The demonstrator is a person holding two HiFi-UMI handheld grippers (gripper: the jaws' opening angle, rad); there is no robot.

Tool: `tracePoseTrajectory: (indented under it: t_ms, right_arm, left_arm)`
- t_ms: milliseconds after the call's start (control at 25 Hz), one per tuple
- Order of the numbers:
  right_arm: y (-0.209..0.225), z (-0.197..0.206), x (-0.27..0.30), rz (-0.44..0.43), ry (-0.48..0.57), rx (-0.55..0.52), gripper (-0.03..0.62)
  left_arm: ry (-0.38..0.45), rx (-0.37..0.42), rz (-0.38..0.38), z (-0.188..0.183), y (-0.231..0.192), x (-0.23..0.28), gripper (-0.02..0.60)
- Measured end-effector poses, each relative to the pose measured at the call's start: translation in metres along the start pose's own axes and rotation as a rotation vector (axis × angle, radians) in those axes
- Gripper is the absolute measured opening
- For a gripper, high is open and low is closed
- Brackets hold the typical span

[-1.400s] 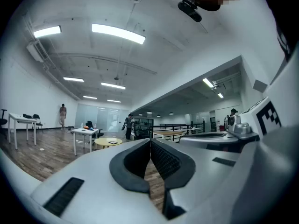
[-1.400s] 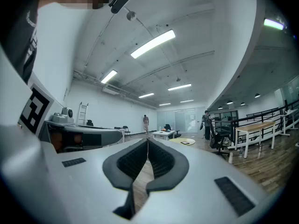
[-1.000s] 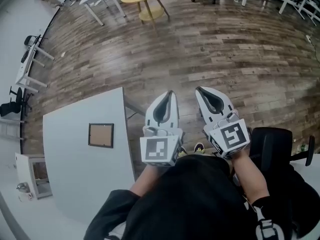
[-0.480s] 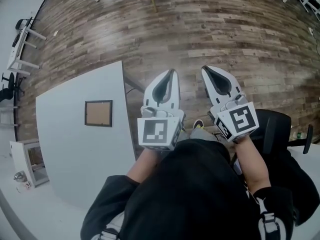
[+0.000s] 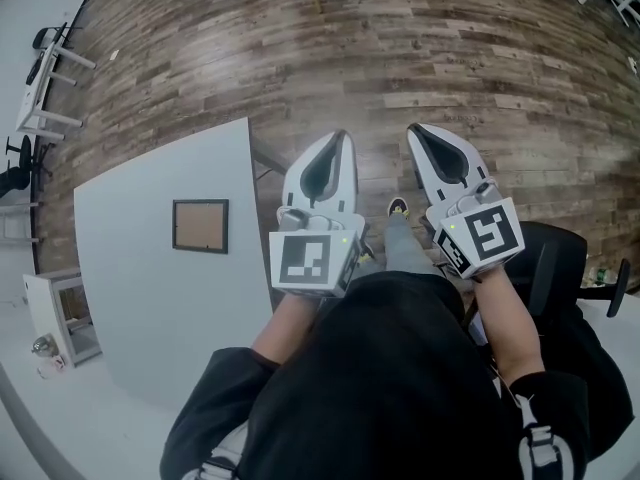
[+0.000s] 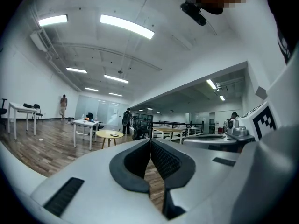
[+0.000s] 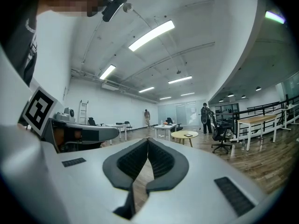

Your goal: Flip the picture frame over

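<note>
Over floorboards [image 5: 480, 58], left claw [image 6: 150, 143], right claw [image 7: 147, 141] closed, empty.

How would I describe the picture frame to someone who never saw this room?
Find the white table left of the person. On it lies the picture frame: a flat brown rectangle with a dark rim, the only thing on that top.

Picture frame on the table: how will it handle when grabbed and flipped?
The picture frame is a thin flat rectangle, so probably stiff and light. Lying flat on the table, it shouldn't roll or tip, but its low edge may be hard to grip. On that smooth top it may slide if pushed.
</note>
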State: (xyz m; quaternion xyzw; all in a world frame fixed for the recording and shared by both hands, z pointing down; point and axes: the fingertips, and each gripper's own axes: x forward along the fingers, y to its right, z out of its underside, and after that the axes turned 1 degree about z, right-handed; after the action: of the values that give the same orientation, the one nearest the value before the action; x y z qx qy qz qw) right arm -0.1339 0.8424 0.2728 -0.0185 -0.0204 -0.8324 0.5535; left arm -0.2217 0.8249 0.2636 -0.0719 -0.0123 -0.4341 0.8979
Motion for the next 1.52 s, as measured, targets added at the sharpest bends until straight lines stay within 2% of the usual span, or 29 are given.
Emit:
tracePoseTrajectory:
  t_ms: [160,360,600,760,960,1120,1280,1520]
  right_arm:
    - [0.025,-0.004,0.02,-0.019,0.017,-0.013,0.018]
    - [0.082,-0.015,0.045,-0.017,0.043,-0.087,0.018]
    - [0.161,-0.014,0.064,0.006,0.066,-0.037,0.018]
    - [0.194,-0.005,0.075,0.001,0.063,0.011,0.018]
    - [0.214,0.003,0.096,-0.004,0.054,0.037,0.018]
    - [0.218,0.005,0.121,-0.007,0.044,0.047,0.018]
    - [0.221,0.003,0.157,-0.001,0.034,0.03,0.018]
    - [0.212,-0.008,0.23,0.001,0.022,-0.012,0.018]
  left_arm:
    - [0.009,0.017,0.001,-0.005,-0.001,0.032,0.023]
    - [0.02,0.021,0.012,-0.014,0.005,0.091,0.023]
    - [-0.014,0.024,-0.017,-0.015,0.01,0.164,0.023]
    - [-0.015,0.031,-0.021,-0.016,0.014,0.196,0.023]
    - [-0.01,0.048,-0.017,-0.018,0.009,0.224,0.023]
    - [-0.014,0.059,-0.018,-0.021,-0.01,0.242,0.023]
    - [-0.021,0.042,-0.022,-0.023,-0.042,0.263,0.023]
    - [0.006,0.024,0.013,-0.033,-0.104,0.287,0.023]
